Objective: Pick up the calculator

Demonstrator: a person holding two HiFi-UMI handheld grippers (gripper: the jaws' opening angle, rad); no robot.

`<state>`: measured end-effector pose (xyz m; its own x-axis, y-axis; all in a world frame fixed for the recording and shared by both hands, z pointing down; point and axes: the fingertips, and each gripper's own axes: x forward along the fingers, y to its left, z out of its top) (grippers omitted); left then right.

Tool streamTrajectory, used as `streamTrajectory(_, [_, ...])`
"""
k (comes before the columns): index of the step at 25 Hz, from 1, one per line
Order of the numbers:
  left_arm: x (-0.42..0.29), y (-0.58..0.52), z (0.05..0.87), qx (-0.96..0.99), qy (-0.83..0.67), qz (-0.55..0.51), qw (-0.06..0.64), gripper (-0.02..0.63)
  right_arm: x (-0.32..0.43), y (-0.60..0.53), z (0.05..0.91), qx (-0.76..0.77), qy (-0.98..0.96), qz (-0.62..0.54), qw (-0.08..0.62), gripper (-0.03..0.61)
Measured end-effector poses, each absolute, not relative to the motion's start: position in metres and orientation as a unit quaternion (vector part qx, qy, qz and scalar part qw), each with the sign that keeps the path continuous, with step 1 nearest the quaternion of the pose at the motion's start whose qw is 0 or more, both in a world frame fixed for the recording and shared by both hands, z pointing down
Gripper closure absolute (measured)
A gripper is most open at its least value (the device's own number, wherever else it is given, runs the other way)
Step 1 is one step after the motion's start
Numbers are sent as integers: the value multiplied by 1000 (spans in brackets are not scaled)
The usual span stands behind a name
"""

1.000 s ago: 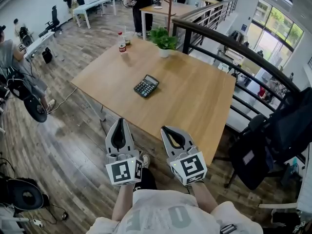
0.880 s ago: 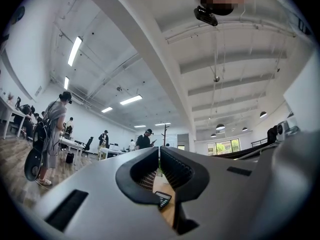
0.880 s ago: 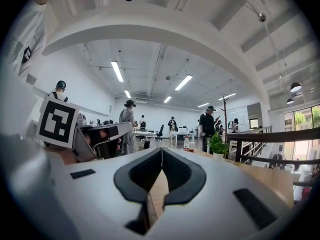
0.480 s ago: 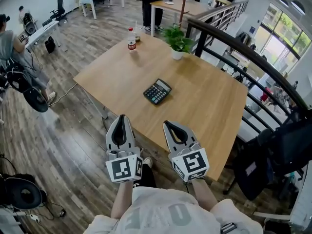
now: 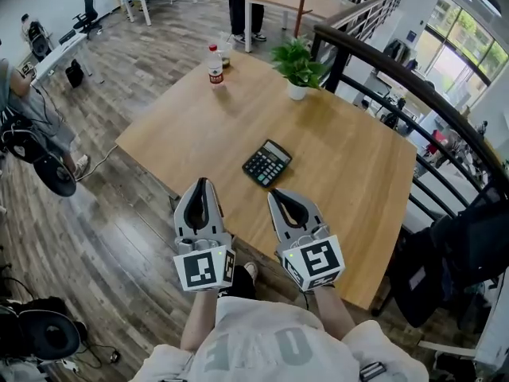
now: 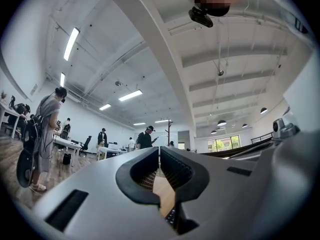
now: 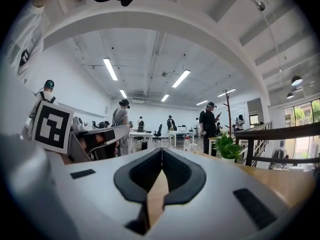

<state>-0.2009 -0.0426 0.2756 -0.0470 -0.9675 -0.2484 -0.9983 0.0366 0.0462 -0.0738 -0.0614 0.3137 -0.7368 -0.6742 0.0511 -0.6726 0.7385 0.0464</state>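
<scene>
A black calculator (image 5: 267,163) lies flat near the middle of the wooden table (image 5: 191,130). Both grippers are held side by side over the table's near edge and point at it. My left gripper (image 5: 203,183) is shut and empty, with its tips left of and short of the calculator. My right gripper (image 5: 275,193) is also shut and empty, just short of the calculator's near edge. In the left gripper view the jaws (image 6: 159,149) meet at the tips, with tabletop showing in the gap behind them. The right gripper view shows its jaws (image 7: 161,150) closed over bare wood.
A potted plant (image 5: 298,64) and a red-capped bottle (image 5: 215,64) stand at the table's far side. A dark railing (image 5: 398,74) runs along the right, with a black bag (image 5: 469,241) beside it. People stand at desks farther off, and a person (image 5: 28,122) is at the left.
Both grippers have moved forward together from in front of the table to above its near edge. The calculator now lies much closer to their tips. Both stayed shut.
</scene>
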Motion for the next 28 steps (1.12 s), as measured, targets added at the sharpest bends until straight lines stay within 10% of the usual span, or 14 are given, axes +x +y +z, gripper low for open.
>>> streamTrajectory(28, [-177, -148, 259, -765, 635, 82, 65, 604, -69, -152, 285, 440, -897, -16, 33, 560])
